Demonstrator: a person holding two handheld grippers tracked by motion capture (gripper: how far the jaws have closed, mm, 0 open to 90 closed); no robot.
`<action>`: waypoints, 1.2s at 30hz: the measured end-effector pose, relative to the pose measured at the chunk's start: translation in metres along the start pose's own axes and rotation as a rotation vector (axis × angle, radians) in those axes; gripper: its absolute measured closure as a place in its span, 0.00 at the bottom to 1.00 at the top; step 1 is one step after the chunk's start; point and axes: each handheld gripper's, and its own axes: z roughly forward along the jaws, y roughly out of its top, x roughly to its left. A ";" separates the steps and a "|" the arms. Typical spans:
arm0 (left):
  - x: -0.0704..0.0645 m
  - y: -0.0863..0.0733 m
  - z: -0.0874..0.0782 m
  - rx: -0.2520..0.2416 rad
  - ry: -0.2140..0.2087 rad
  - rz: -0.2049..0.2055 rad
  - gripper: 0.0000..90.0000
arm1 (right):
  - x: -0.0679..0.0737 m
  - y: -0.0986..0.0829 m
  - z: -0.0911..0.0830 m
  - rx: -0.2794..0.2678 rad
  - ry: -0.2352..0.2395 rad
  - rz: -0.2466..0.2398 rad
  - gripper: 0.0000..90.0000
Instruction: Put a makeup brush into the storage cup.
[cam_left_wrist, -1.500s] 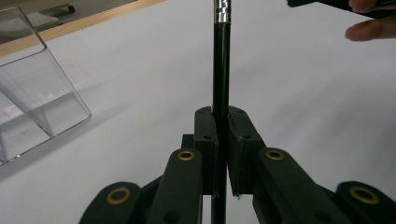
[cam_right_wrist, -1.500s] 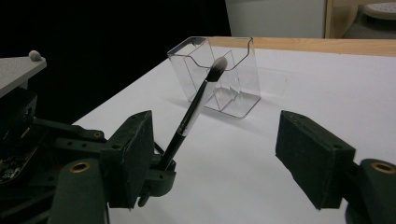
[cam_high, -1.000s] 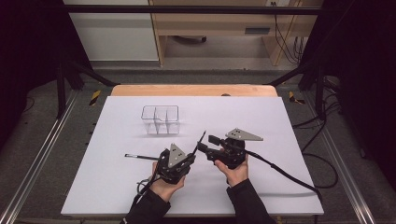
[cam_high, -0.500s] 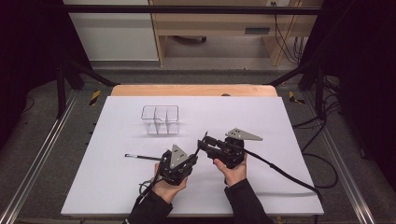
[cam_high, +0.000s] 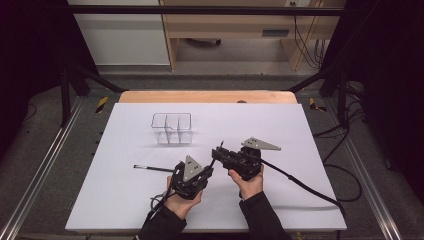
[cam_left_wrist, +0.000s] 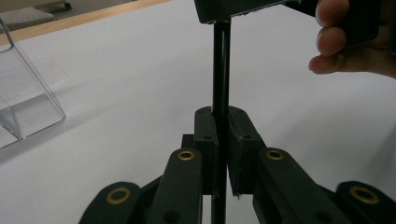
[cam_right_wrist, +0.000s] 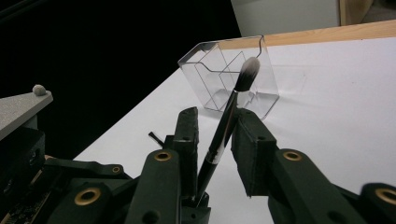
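We're mid-handover: left gripper (cam_left_wrist: 222, 140) clamps the brush (cam_right_wrist: 229, 116); right gripper (cam_right_wrist: 215, 135), jaws seemingly narrow, unclosed. Next: organizer (cam_high: 172, 127).

White table (cam_high: 300, 190), wood edge at far side. Clear divided organizer (cam_high: 172, 127) stands on it toward the far left-centre; thin black stick (cam_high: 150, 168) lies nearer.

One clear plastic three-compartment organizer (cam_high: 172, 128), two slim black-handled makeup brushes, one held upright (cam_high: 217, 153), one lying flat (cam_high: 150, 168), on one white counter (cam_high: 300, 130).
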 end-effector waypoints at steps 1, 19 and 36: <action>0.000 0.000 0.000 -0.001 -0.001 -0.002 0.92 | 0.000 0.000 0.000 -0.001 0.000 0.002 0.82; -0.005 -0.001 0.001 0.007 -0.013 0.000 0.92 | 0.001 0.000 -0.001 -0.012 0.027 0.005 0.90; -0.002 0.006 -0.001 0.009 -0.038 0.028 0.68 | 0.003 -0.002 -0.003 -0.004 0.066 -0.037 0.93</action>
